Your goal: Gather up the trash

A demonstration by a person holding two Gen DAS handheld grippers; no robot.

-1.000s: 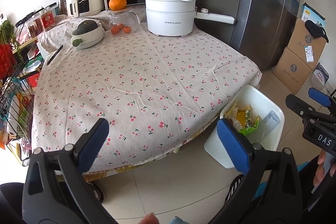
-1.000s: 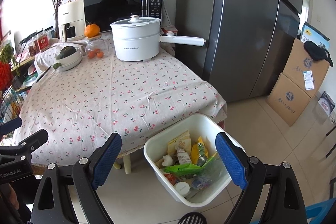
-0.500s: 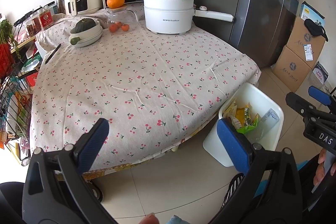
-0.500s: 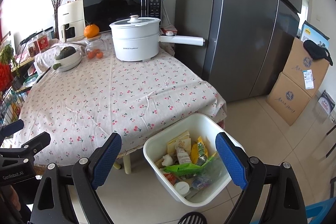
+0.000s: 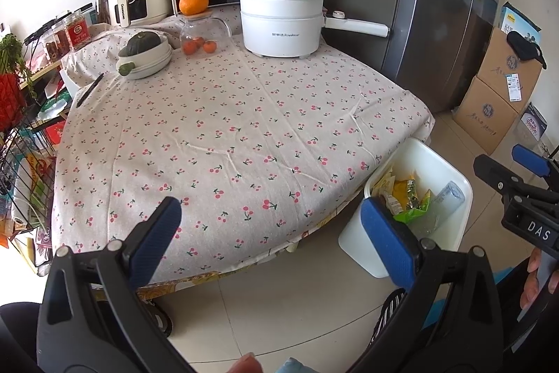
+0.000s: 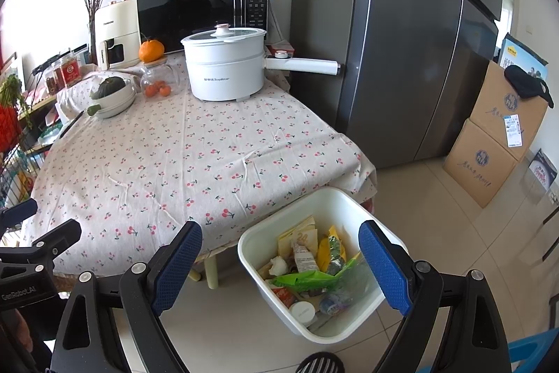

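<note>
Nothing has shifted; trash bin [image 6: 265, 242] sits between the spread right tongs [image 6: 281, 263].

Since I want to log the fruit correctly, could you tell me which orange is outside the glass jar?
The large orange resting on the glass jar's wooden lid; the small oranges lie inside the jar.

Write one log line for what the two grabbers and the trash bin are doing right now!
left gripper: open, empty | right gripper: open, empty | white bin: on floor beside table, holds trash
</note>
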